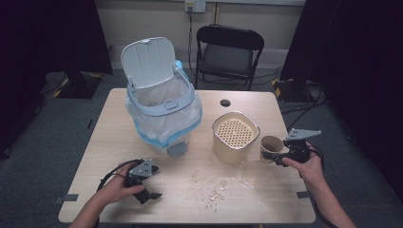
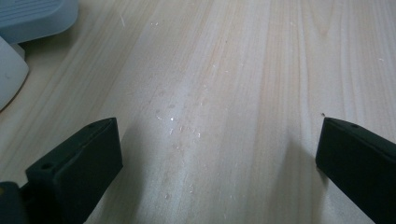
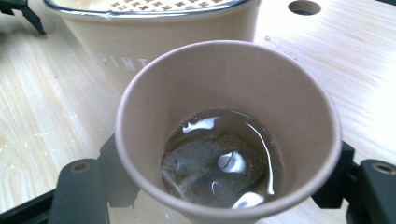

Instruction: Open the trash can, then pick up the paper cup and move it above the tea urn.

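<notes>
A brown paper cup (image 1: pixel 270 146) stands right of the beige container, and my right gripper (image 1: pixel 274 156) is shut on it from the near side. In the right gripper view the cup (image 3: pixel 224 84) is between the black jaws of that gripper (image 3: pixel 224 189), holding a little liquid and a soaked tea bag (image 3: pixel 205 168). My left gripper (image 1: pixel 154 183) rests on the table near the front left. Its jaws stand wide open with nothing but bare wood between them (image 2: pixel 217 140).
A beige container with a perforated strainer lid (image 1: pixel 235 135) stands mid-table. A white bin with a plastic liner and raised lid (image 1: pixel 161 109) is behind the left gripper. Spilled water (image 1: pixel 218 183) lies on the table in front of the container. A black chair (image 1: pixel 228 52) stands beyond the table.
</notes>
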Demonstrator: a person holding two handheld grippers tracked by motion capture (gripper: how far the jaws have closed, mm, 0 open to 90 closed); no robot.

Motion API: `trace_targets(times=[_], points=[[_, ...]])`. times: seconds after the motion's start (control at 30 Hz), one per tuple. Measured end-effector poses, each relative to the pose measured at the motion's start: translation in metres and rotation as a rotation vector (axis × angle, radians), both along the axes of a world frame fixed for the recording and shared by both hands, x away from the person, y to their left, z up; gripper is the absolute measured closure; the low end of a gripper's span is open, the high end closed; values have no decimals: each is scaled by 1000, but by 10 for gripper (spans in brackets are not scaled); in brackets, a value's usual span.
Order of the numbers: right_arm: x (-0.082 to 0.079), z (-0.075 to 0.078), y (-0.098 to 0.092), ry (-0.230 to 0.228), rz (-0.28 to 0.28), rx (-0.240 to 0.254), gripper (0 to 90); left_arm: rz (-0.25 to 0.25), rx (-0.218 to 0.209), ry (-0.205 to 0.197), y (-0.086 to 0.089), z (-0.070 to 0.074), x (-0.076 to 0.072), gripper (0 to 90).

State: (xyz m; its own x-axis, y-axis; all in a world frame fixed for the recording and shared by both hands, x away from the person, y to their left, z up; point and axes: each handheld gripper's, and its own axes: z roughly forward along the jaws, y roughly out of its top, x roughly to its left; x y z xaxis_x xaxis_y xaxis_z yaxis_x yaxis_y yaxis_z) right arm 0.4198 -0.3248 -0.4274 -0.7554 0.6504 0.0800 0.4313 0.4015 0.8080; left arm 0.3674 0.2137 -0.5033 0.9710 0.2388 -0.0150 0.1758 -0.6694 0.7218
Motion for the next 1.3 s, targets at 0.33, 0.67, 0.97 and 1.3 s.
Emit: trace_targets(times=[0.33, 0.67, 0.97, 1.3], points=[[14, 5, -11, 0, -21, -25, 277, 1, 4, 0, 0, 0, 0, 0], [37, 17, -15, -16, -45, -19, 279, -1, 4, 1, 0, 0, 0, 0], [56, 29, -16, -31, -64, -28, 280, -2, 4, 2, 0, 0, 0, 0], [73, 39, -16, -49, -80, -25, 281, -1, 4, 1, 0, 0, 0, 0]])
